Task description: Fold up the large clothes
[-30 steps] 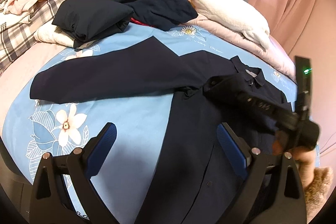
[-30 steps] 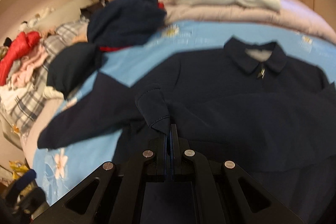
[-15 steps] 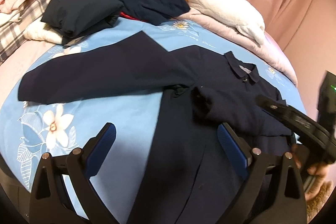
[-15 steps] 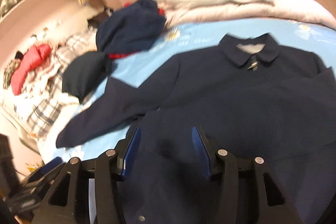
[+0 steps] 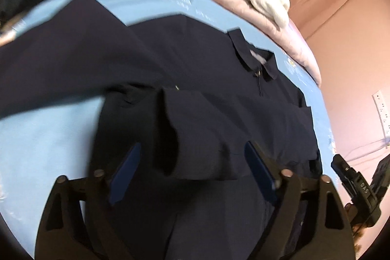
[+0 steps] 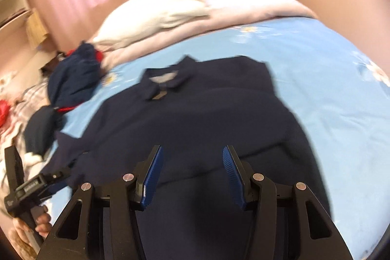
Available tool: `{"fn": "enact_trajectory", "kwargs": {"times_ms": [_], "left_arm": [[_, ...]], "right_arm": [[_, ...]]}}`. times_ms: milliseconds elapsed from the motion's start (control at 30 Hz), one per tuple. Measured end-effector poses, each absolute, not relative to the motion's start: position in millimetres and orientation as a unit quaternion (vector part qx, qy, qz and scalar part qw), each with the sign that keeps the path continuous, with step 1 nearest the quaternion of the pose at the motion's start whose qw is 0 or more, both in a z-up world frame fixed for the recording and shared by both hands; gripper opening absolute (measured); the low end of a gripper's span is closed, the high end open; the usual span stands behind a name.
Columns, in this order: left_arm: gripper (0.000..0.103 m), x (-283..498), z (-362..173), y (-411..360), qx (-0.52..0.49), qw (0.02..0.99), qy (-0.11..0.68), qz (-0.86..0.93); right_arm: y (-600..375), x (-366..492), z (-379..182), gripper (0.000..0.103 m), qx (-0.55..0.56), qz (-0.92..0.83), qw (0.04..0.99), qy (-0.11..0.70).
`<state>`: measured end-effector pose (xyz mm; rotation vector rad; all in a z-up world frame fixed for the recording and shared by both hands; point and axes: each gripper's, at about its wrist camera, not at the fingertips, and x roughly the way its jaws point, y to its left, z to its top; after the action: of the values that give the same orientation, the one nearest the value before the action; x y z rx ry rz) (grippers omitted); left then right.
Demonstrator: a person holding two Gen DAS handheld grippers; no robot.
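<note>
A large dark navy collared jacket [image 5: 199,79] lies flat on the blue flowered bedsheet [image 5: 43,133], collar [image 5: 253,60] toward the pillows. One sleeve lies folded across the chest, its cuff [image 5: 168,133] just ahead of my left gripper [image 5: 192,174], which is open and empty above the jacket. The other sleeve [image 5: 61,70] stretches out to the left. In the right wrist view the jacket [image 6: 207,118] fills the middle; my right gripper [image 6: 191,174] is open and empty above its lower part.
White and pink pillows or quilts [image 6: 175,11] lie at the head of the bed. A heap of dark and red clothes [image 6: 75,74] sits to the left beyond the jacket. Pink curtains and wall stand behind. Each gripper shows at the edge of the other's view.
My right gripper let go of the sleeve cuff, opened and drew back to the right. The sleeve now lies across the chest. My left gripper moved forward over the jacket.
</note>
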<state>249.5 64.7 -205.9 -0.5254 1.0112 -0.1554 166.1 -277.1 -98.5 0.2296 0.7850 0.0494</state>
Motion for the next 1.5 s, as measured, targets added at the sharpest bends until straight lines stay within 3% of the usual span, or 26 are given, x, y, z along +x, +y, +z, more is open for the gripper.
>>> {"fn": "enact_trajectory", "kwargs": {"times_ms": [200, 333, 400, 467, 567, 733, 967, 1367, 1500], "left_arm": [[0.081, 252, -229, 53, -0.272, 0.815, 0.504, -0.091], [0.068, 257, -239, 49, -0.293, 0.807, 0.504, -0.097], [0.054, 260, -241, 49, -0.301, 0.808, 0.498, -0.094], [0.029, 264, -243, 51, -0.317, 0.804, 0.494, -0.094], [0.014, 272, -235, 44, -0.298, 0.816, 0.489, -0.076], [0.012, 283, -172, 25, -0.193, 0.882, 0.423, -0.075], [0.012, 287, -102, 26, -0.135, 0.925, 0.334, -0.119], [0.013, 307, -214, 58, -0.131, 0.876, 0.461, -0.054], [0.015, 307, -227, 50, -0.120, 0.869, 0.478, -0.042]], "right_arm": [[-305, 161, -110, 0.051, 0.138, -0.008, 0.913, 0.384], [-313, 156, -115, 0.051, 0.146, -0.021, 0.911, 0.385], [-316, 155, -120, 0.051, 0.148, -0.024, 0.909, 0.389], [-321, 153, -122, 0.051, 0.147, -0.026, 0.908, 0.392], [-333, 151, -125, 0.051, 0.158, -0.032, 0.905, 0.393], [-344, 148, -127, 0.051, 0.169, -0.041, 0.904, 0.389], [-345, 146, -129, 0.051, 0.174, -0.042, 0.904, 0.388], [-341, 150, -138, 0.051, 0.166, -0.036, 0.900, 0.402], [-341, 150, -141, 0.051, 0.165, -0.035, 0.898, 0.407]]}}
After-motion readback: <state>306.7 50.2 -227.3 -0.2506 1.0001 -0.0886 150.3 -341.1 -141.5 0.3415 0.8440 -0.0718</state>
